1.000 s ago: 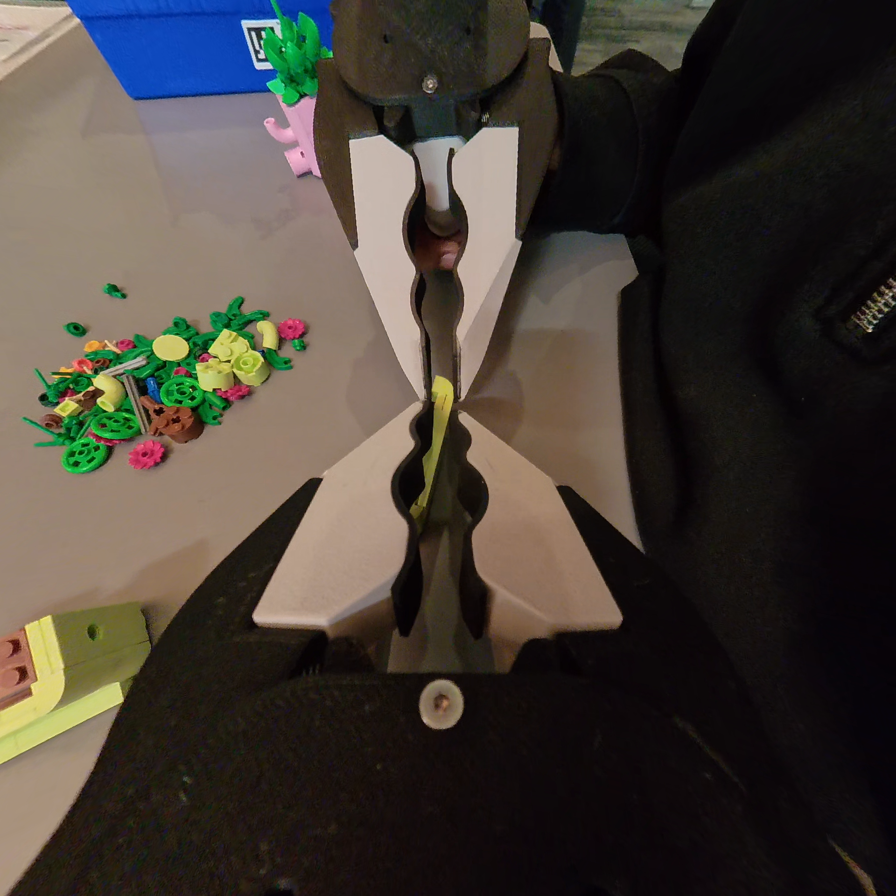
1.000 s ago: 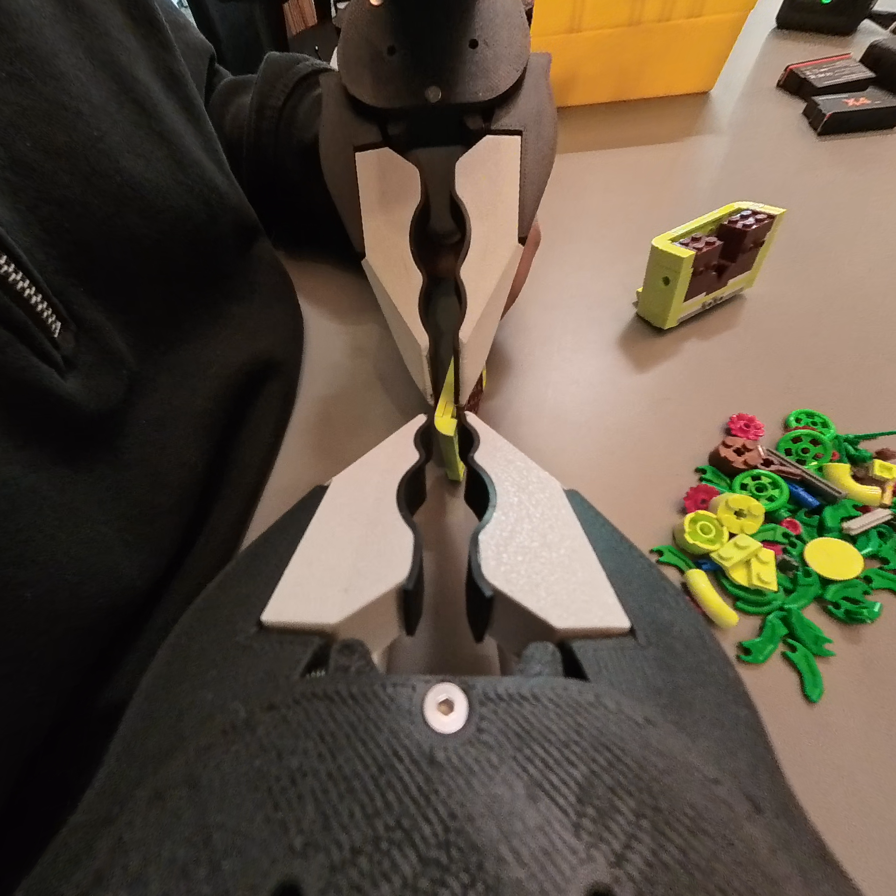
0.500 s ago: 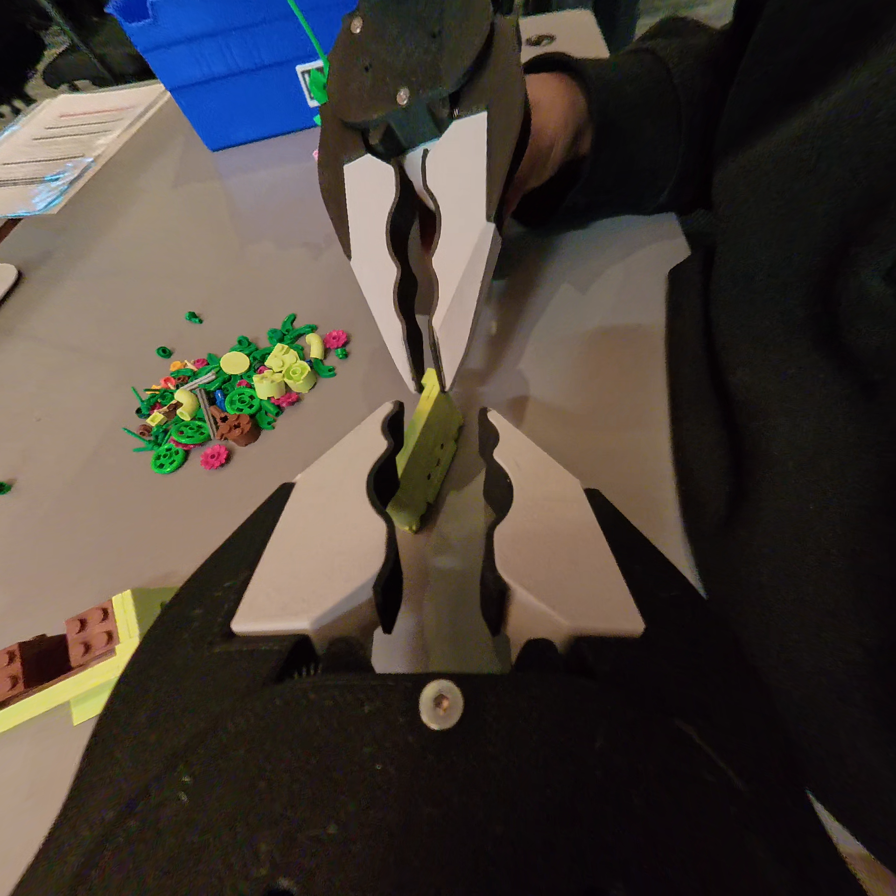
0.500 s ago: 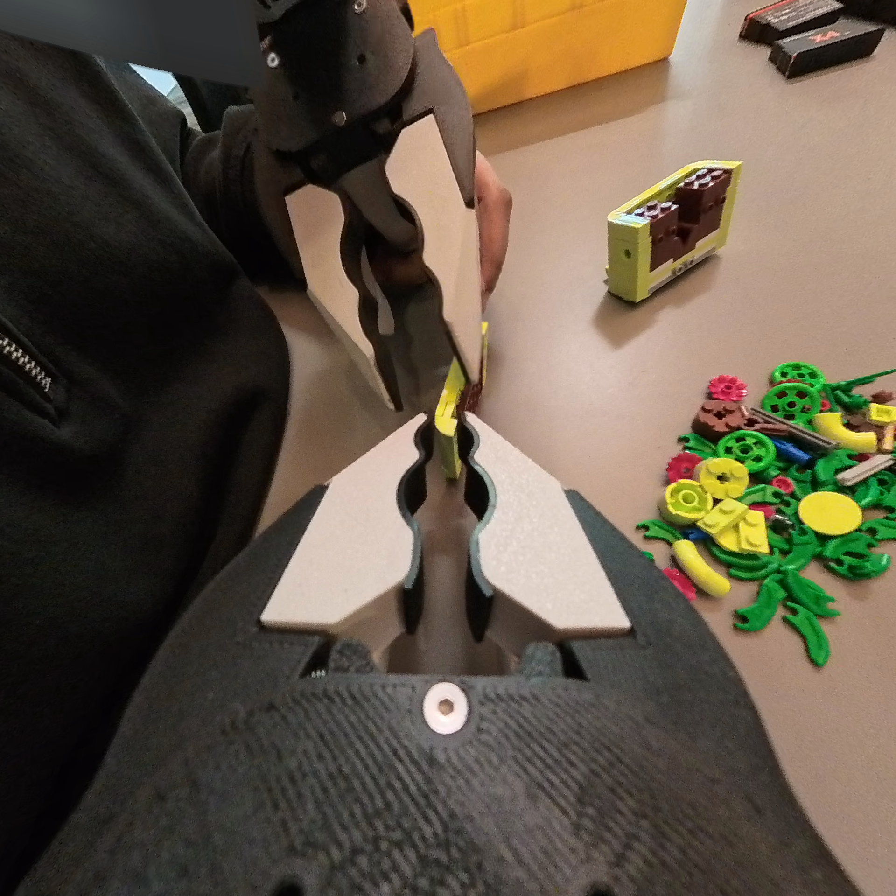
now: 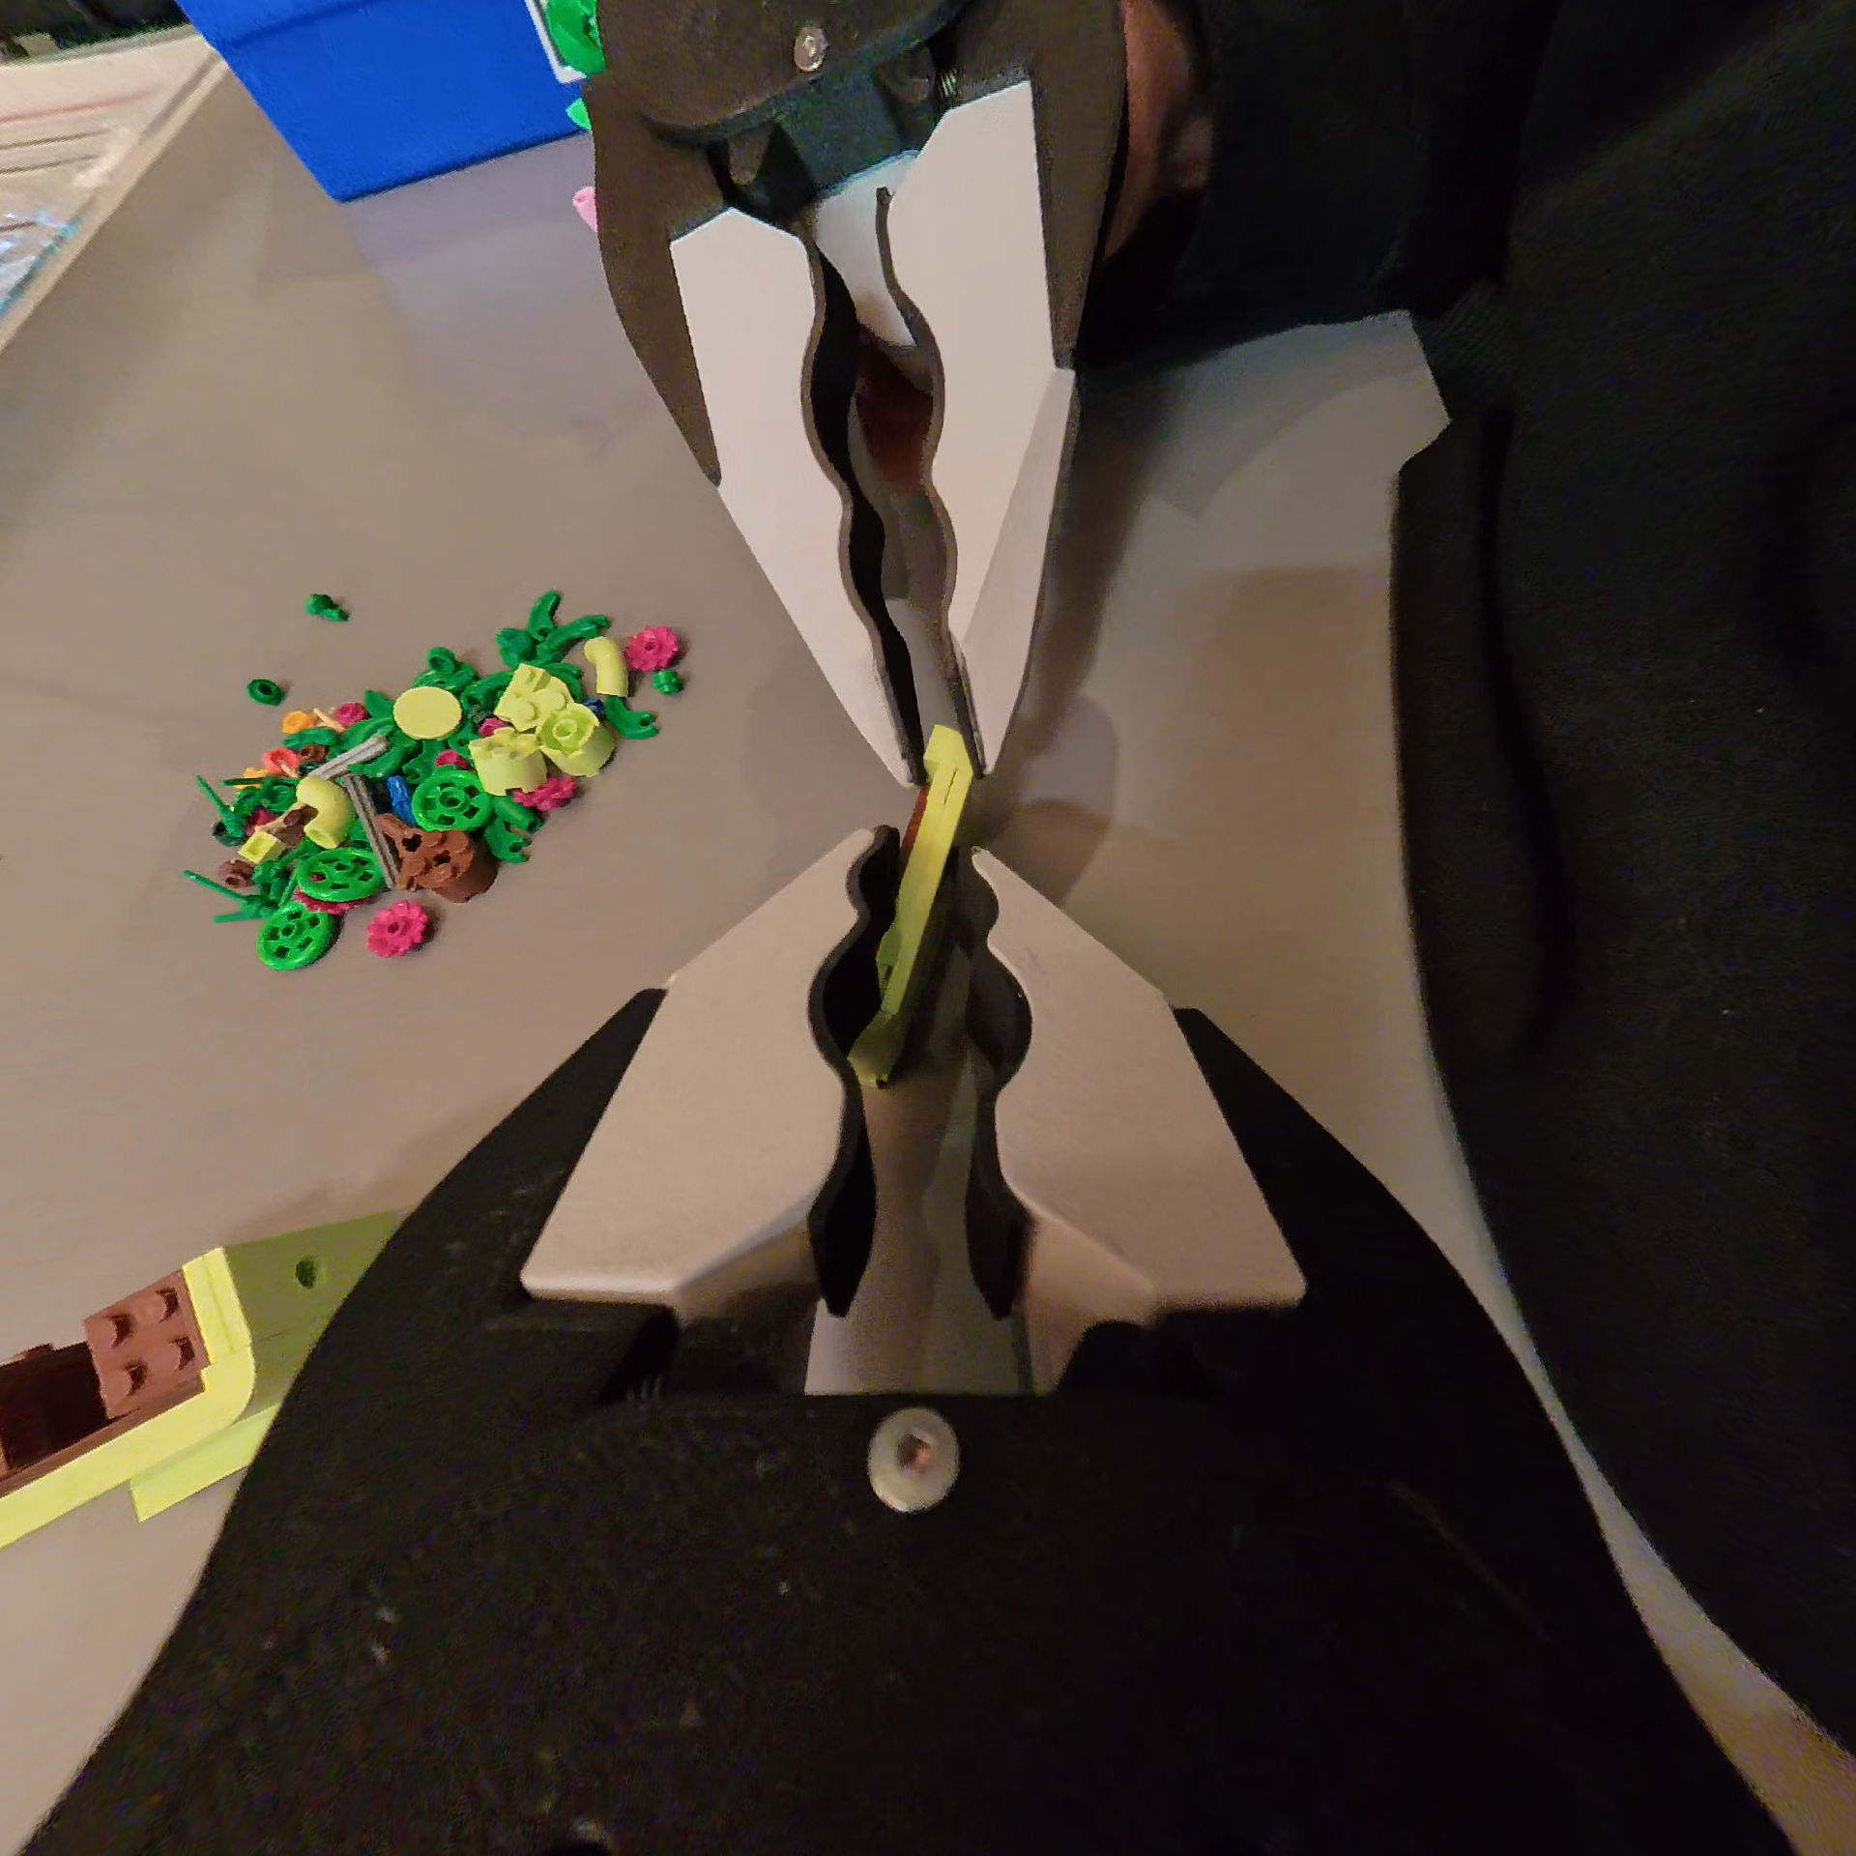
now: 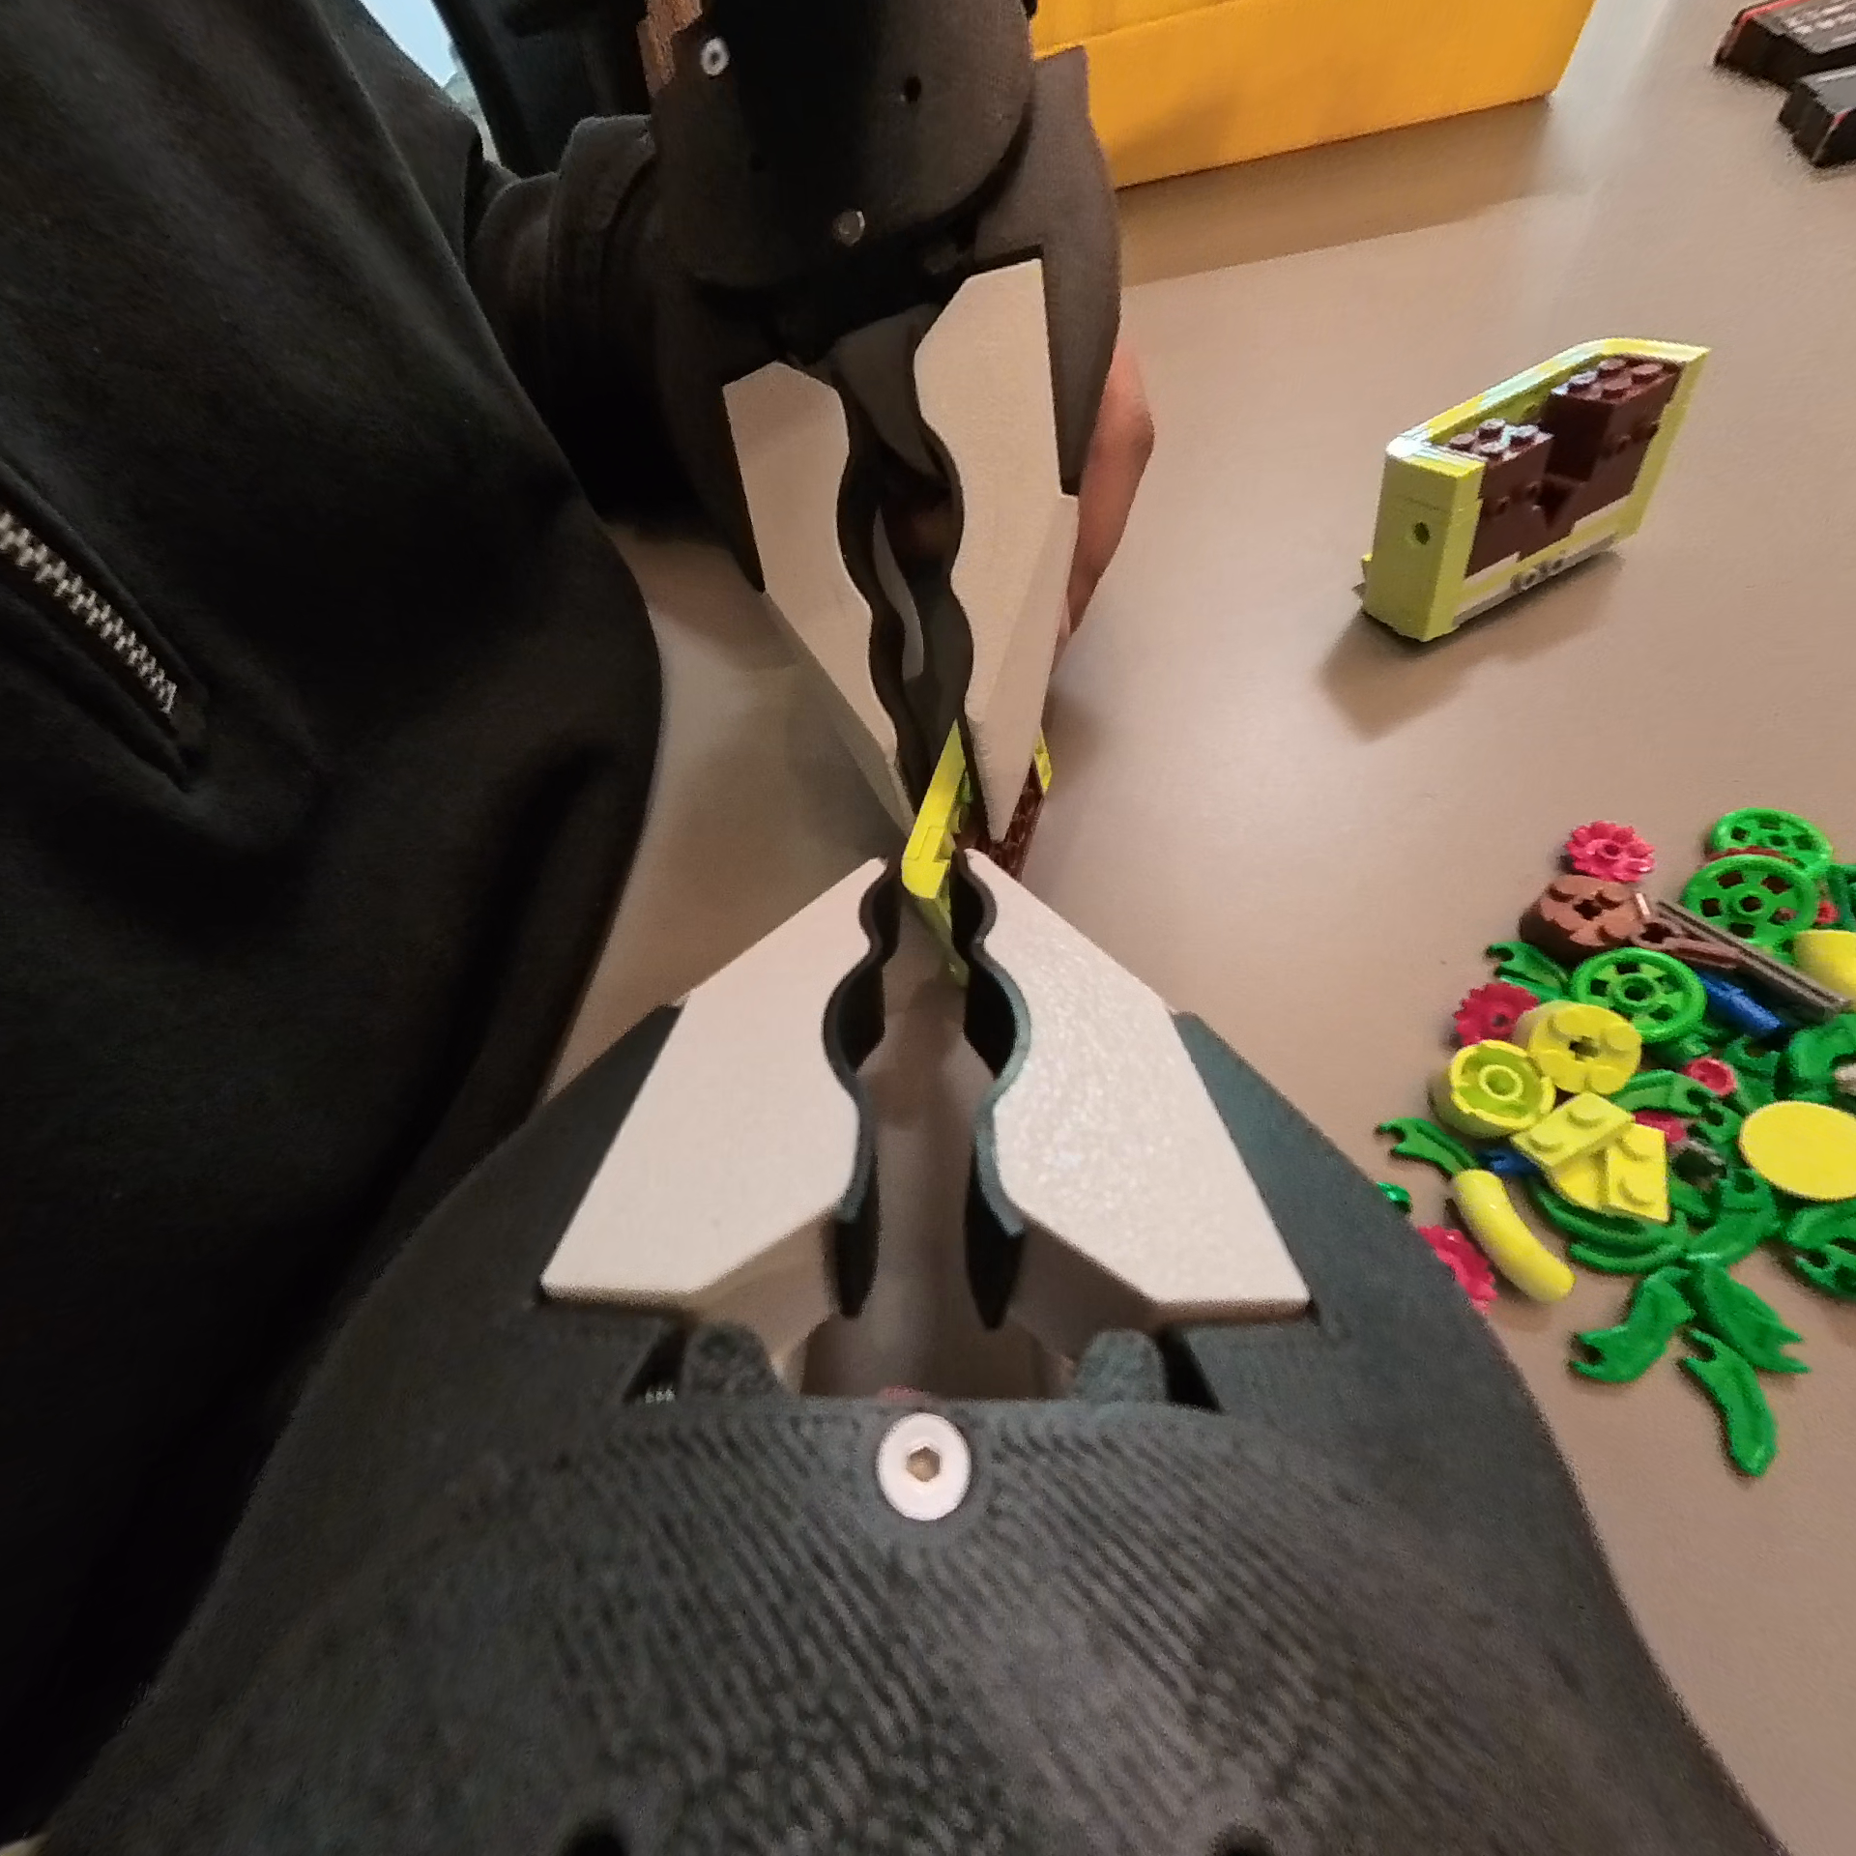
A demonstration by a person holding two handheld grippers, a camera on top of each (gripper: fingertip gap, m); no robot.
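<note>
The left tongs (image 5: 929, 864) and the right tongs (image 6: 919, 874) meet tip to tip above the grey tabletop (image 5: 301, 422), each pointing at the other, close against a person's black jacket (image 6: 251, 502). Between them is a thin lime-green plate piece (image 5: 924, 904), standing on edge with a dark brown piece on one face.

The left tongs are nearly closed, their wavy black inner edges pressing the plate's near end; it runs slantwise up between the fingers. The right tongs, seen opposite in the left wrist view, pinch the plate's far end at their very tips, with only a narrow gap between the fingers. From the right wrist view the same grip shows, though motion blur there makes the exact contact hard to judge. A hand (image 6: 1105, 482) shows behind the far tongs in that view.

Both tongs have pale grey, matte, wedge-shaped fingers with scalloped black liners, mounted in rough black printed bodies with a screw at the centre.

On the tabletop well to the side lies a loose pile of small plastic pieces (image 5: 422, 783): green wheels and leaves, lime round bricks, pink flowers, brown studs. A lime and brown brick assembly (image 6: 1527, 492) sits apart from it. A blue bin (image 5: 402, 90) and a yellow bin (image 6: 1306, 70) stand at the far edges.
</note>
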